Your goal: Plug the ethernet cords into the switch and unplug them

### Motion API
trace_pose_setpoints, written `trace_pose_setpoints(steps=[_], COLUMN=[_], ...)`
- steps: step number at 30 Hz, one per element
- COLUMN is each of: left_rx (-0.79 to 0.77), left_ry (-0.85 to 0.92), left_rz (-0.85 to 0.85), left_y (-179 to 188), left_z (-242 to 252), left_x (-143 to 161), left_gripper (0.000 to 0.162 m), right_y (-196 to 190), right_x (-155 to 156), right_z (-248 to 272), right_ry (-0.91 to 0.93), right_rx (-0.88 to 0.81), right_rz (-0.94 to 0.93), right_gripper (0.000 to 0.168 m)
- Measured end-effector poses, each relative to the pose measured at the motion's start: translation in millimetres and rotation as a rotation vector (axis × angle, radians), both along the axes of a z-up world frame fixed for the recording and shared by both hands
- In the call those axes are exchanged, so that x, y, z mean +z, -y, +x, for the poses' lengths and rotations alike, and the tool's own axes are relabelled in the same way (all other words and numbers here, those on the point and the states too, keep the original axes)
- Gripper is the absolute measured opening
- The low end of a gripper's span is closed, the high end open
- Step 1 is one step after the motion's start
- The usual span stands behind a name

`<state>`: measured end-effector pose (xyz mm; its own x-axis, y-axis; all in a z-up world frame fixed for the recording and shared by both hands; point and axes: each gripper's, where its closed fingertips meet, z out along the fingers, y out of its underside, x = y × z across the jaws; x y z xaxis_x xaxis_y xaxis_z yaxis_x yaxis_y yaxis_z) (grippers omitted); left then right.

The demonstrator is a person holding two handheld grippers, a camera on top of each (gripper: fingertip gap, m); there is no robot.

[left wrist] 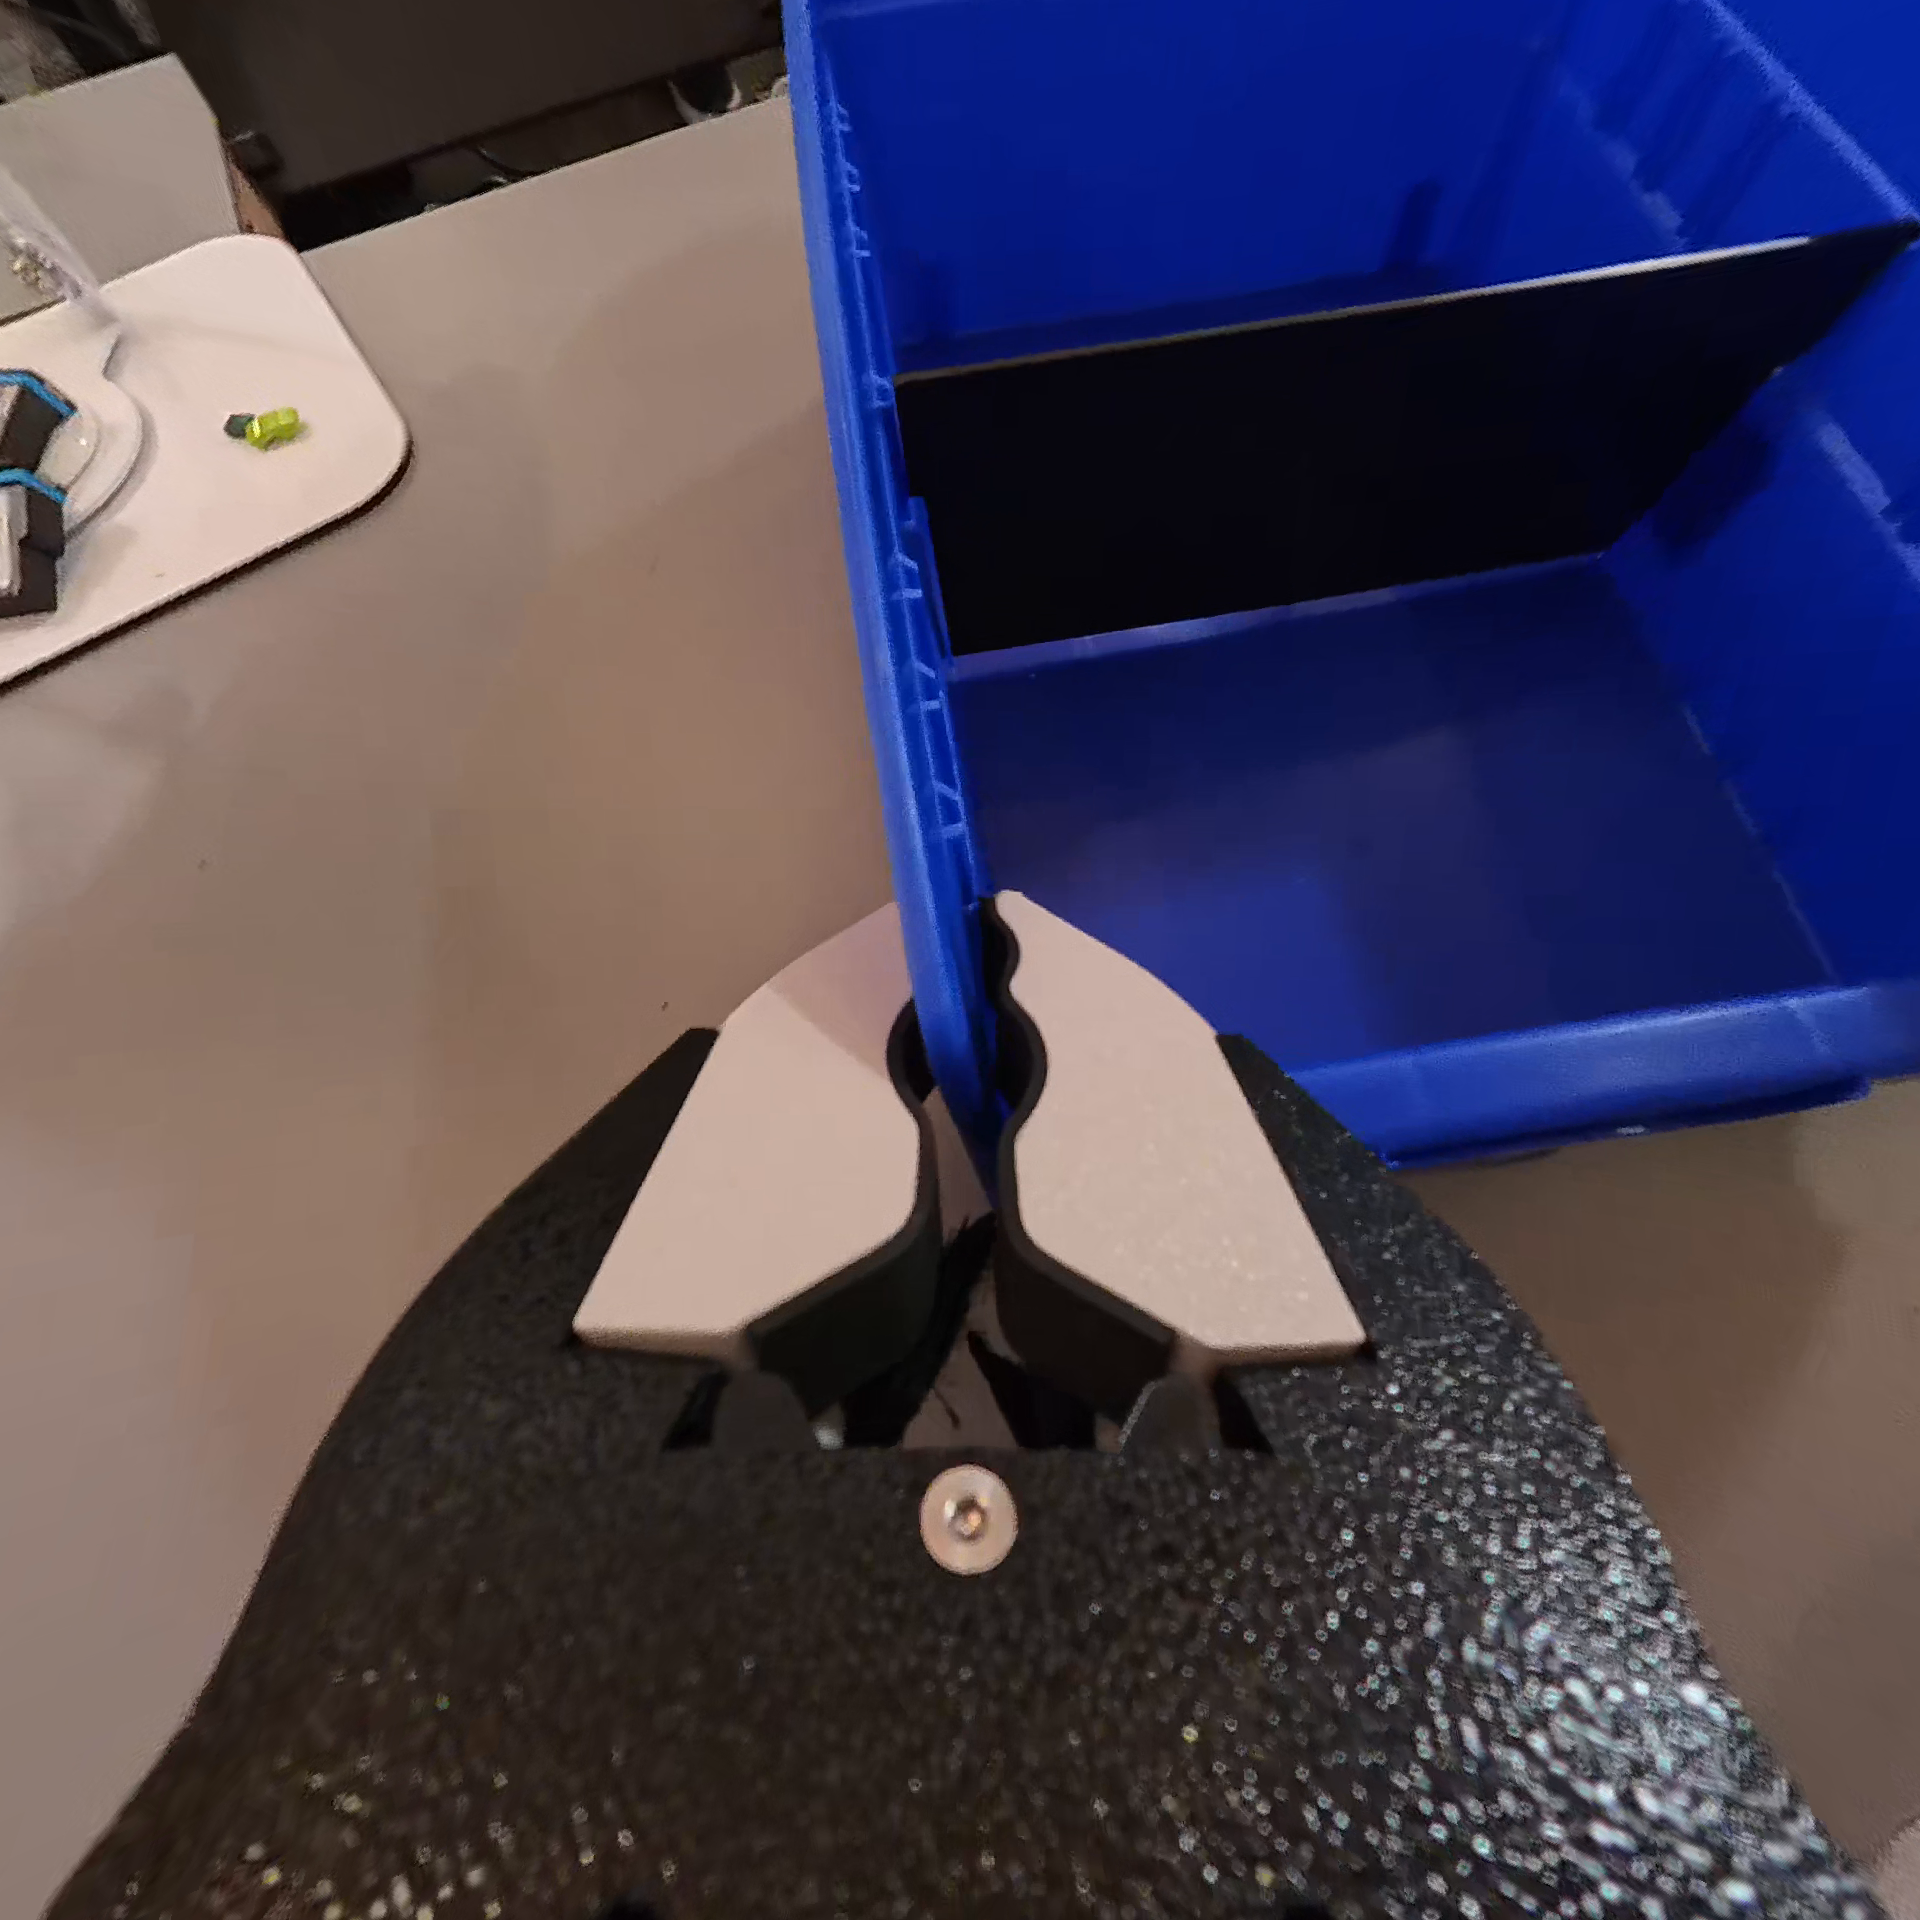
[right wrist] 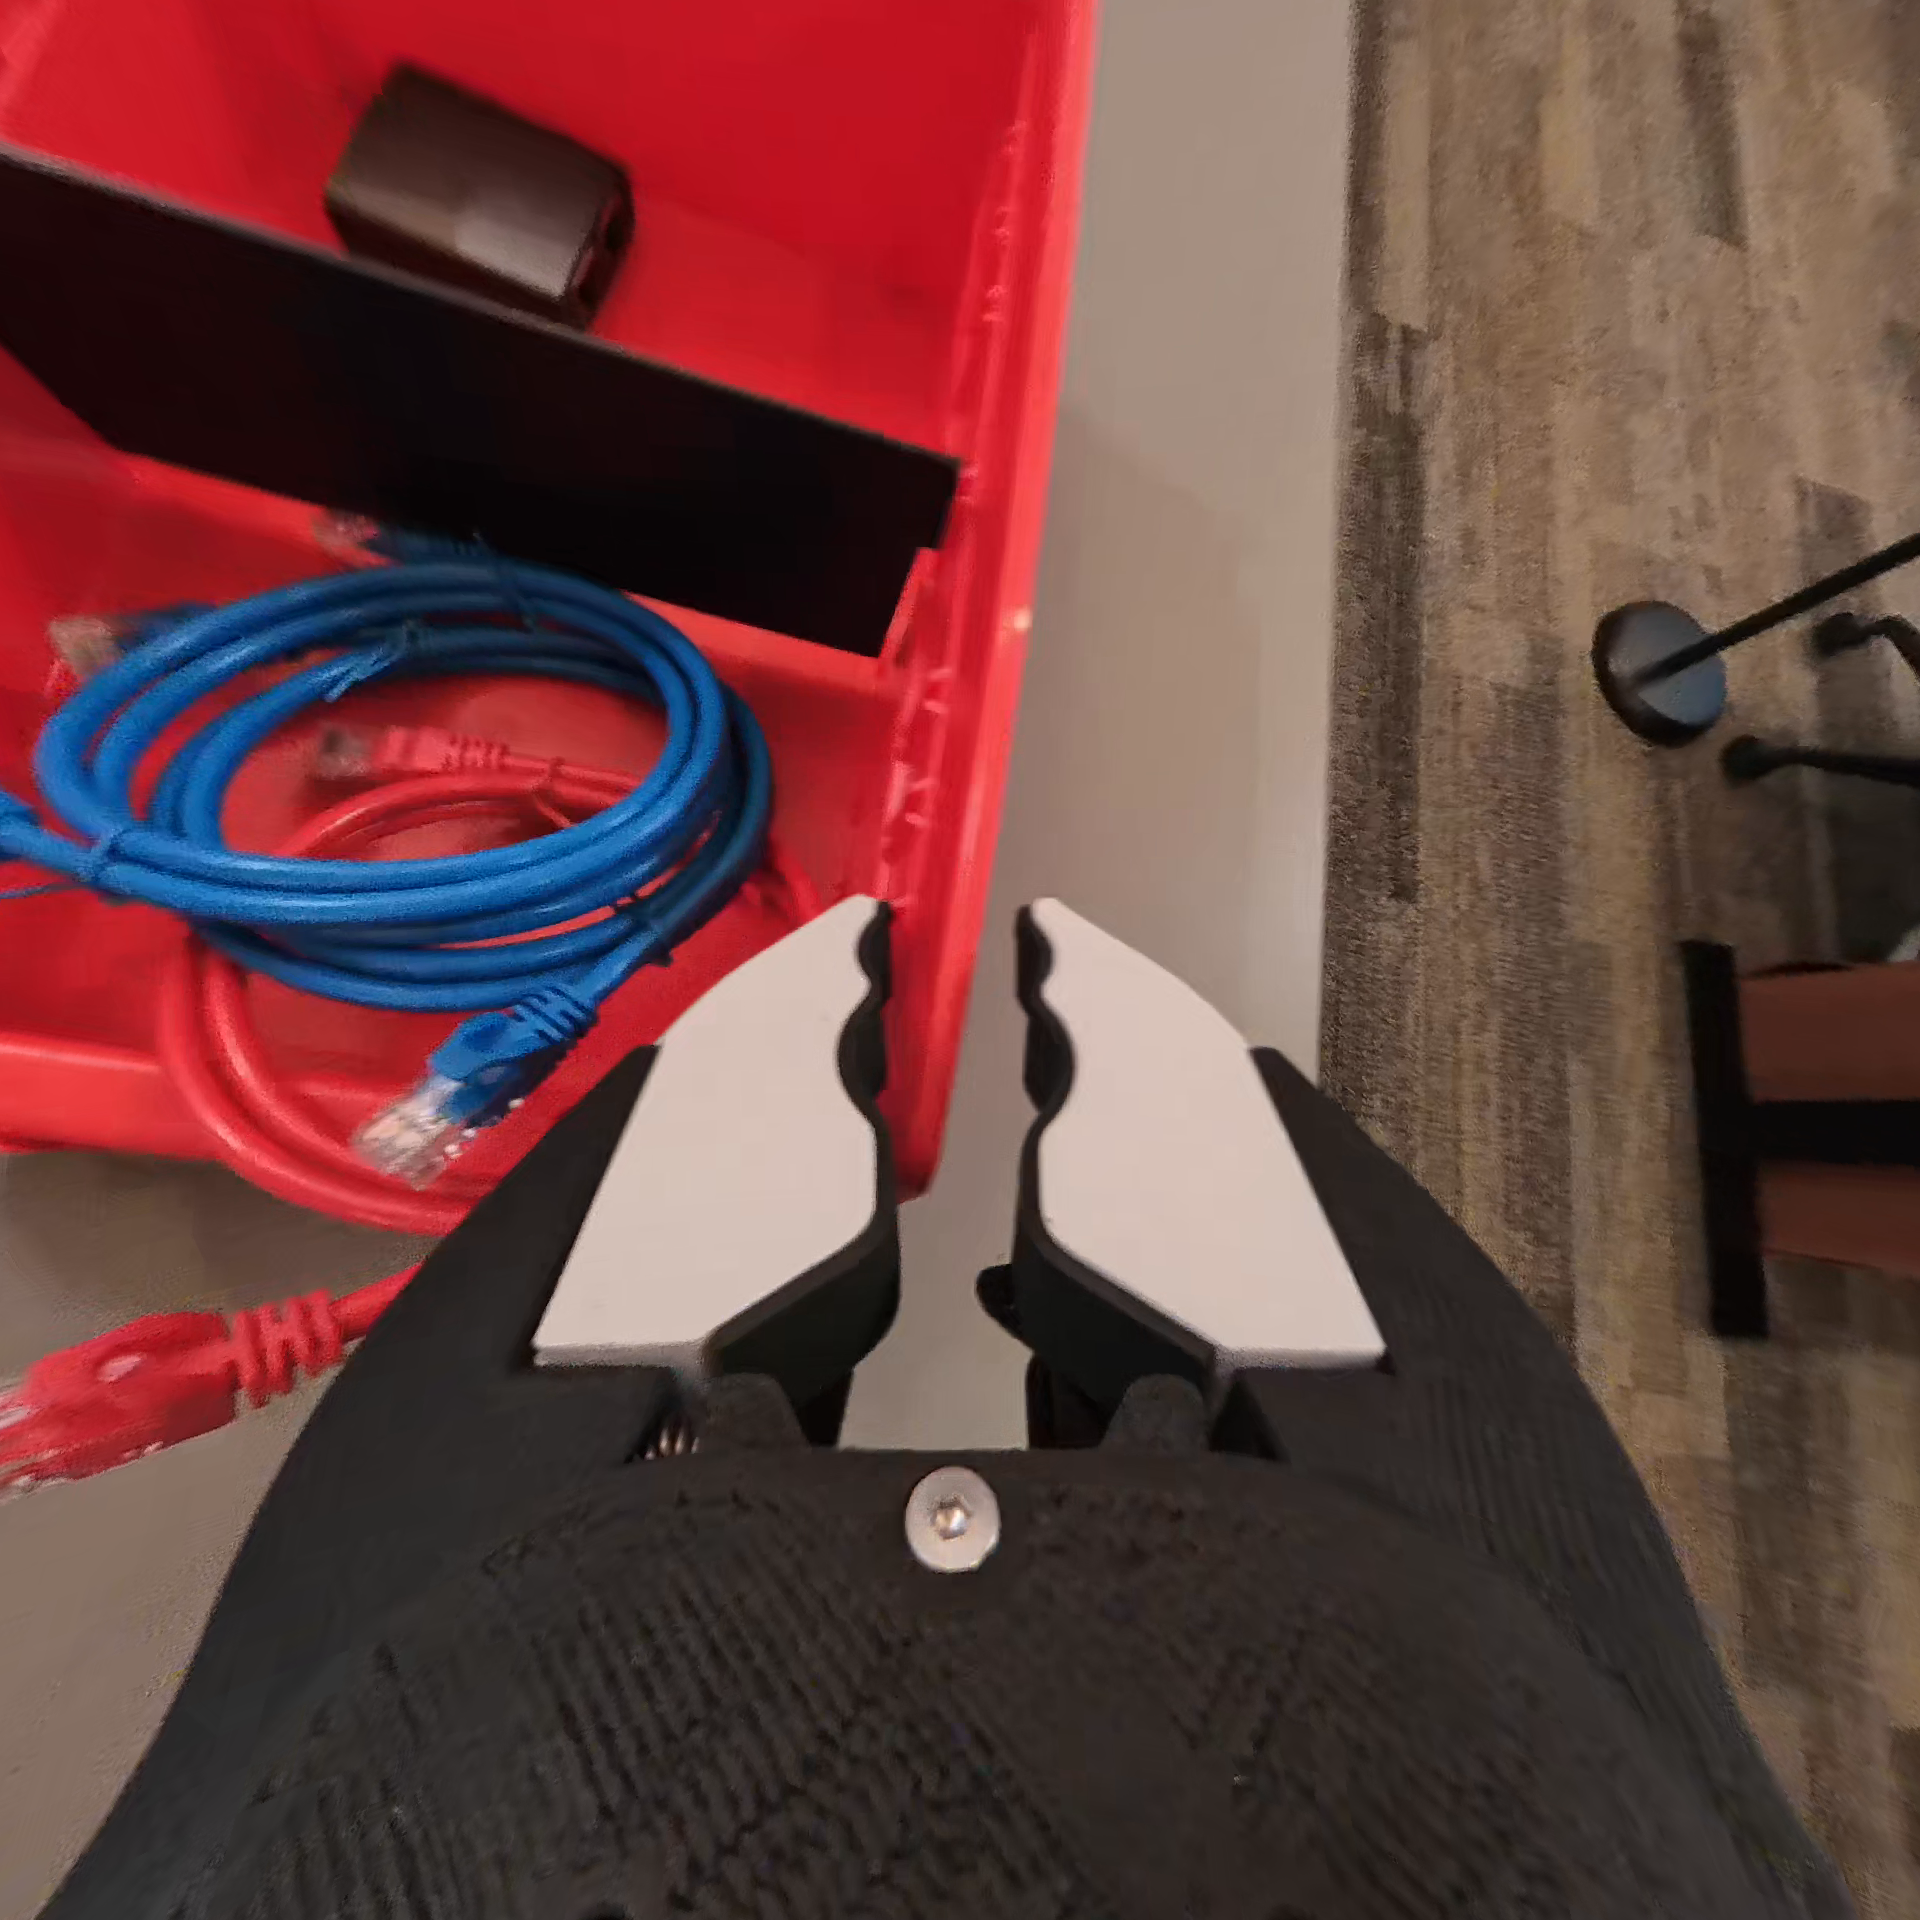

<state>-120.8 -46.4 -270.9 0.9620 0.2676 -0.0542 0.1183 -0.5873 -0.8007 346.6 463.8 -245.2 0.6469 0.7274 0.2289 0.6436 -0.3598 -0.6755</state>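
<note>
My left gripper (left wrist: 951, 935) is shut on the left wall of a blue bin (left wrist: 862, 416), near its front corner. The wall is pinched between the grey fingers (left wrist: 790, 1143). A black divider (left wrist: 1299, 468) splits the bin, and both compartments look empty. My right gripper (right wrist: 954, 920) is open and straddles the right wall of a red bin (right wrist: 997, 416), with a gap left beside the wall. The red bin has a black divider (right wrist: 468, 436). Its near compartment holds a coiled blue cable (right wrist: 416, 790) and a red cable (right wrist: 312, 1039), whose plug end (right wrist: 135, 1361) hangs out over the front. A black box (right wrist: 478, 197) lies in the far compartment.
A white mat (left wrist: 208, 436) lies at the table's left with a small green piece (left wrist: 270, 426) and black-and-grey parts (left wrist: 21, 499). Right of the red bin the table edge drops to a wood-pattern floor (right wrist: 1558, 416) with a black stand base (right wrist: 1662, 675) and a brown seat (right wrist: 1818, 1122). The left gripper's tips are roughly 70 cm from the right gripper's.
</note>
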Motion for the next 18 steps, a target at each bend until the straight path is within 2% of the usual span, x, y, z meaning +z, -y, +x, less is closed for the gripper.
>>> trace_pose_setpoints(steps=[1,7,14,18], left_rx=[0.013,0.057,0.144,0.199], left_ry=[0.003,-0.011,0.020,0.016], left_rz=[0.000,0.008,0.026,0.013], left_y=[4.6,38.2,83.4,102.2], left_z=[-3.1,-19.8,-45.0,-58.4], left_x=[0.0,1.0,4.8,5.0], left_gripper=[0.004,0.004,0.002,0.005], right_y=[1.5,22.6,71.4,107.7], right_x=[-0.7,3.1,6.1,8.9], right_z=[-3.4,-16.7,-43.3,-76.6], right_ry=[0.006,0.018,-0.201,-0.290], right_rx=[0.009,0.052,-0.032,-0.044], right_rz=[-0.004,0.061,0.078,0.105], right_gripper=[0.015,0.012,0.012,0.015])
